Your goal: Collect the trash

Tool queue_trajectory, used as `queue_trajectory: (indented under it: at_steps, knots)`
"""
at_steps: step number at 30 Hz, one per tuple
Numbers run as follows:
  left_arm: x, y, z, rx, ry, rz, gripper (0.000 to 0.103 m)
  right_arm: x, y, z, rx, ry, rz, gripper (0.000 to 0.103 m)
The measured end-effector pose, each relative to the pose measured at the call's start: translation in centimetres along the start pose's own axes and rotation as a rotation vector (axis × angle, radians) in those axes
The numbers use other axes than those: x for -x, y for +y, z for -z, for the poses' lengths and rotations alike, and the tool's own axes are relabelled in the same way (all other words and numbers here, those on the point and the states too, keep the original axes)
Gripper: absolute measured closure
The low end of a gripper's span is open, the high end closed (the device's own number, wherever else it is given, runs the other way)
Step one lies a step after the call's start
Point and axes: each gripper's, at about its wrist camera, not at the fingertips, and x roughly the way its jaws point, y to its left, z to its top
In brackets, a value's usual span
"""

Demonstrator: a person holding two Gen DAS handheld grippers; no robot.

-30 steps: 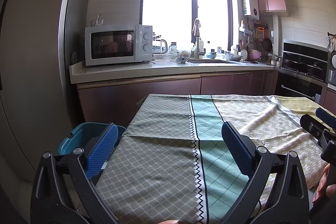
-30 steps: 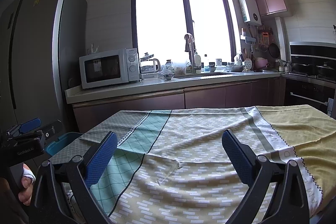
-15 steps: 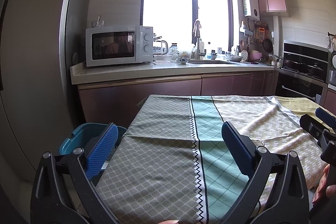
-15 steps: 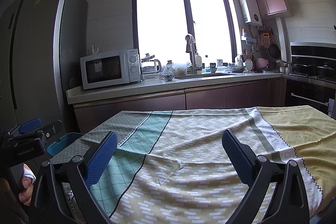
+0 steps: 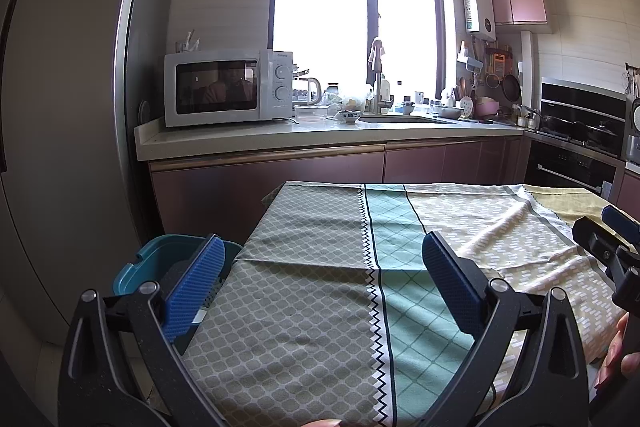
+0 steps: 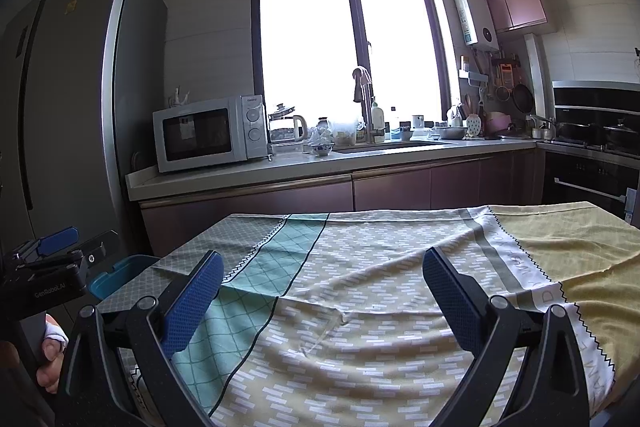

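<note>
A teal bin (image 5: 160, 263) stands on the floor at the table's left side; it also shows in the right wrist view (image 6: 120, 273). What it holds is hidden. No loose trash shows on the patterned tablecloth (image 5: 320, 287). My left gripper (image 5: 324, 263) is open and empty above the cloth's near left part. My right gripper (image 6: 324, 267) is open and empty above the cloth's middle (image 6: 380, 287). Each gripper shows at the edge of the other's view.
A kitchen counter (image 5: 320, 135) runs behind the table with a white microwave (image 5: 228, 87), a kettle, a sink and dishes. A tall grey fridge (image 5: 60, 107) stands at the left. An oven and stove (image 5: 576, 147) stand at the right.
Both views have shifted very slightly; the grippers stay open and hold nothing.
</note>
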Motion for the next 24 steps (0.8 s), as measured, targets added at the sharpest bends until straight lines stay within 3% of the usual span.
queue_trajectory:
  at_steps: [24]
  knots:
    - [-0.03,-0.07,0.04,-0.002,0.000,0.000,0.006,0.05,-0.05,-0.19,-0.002,-0.006,-0.001,0.007]
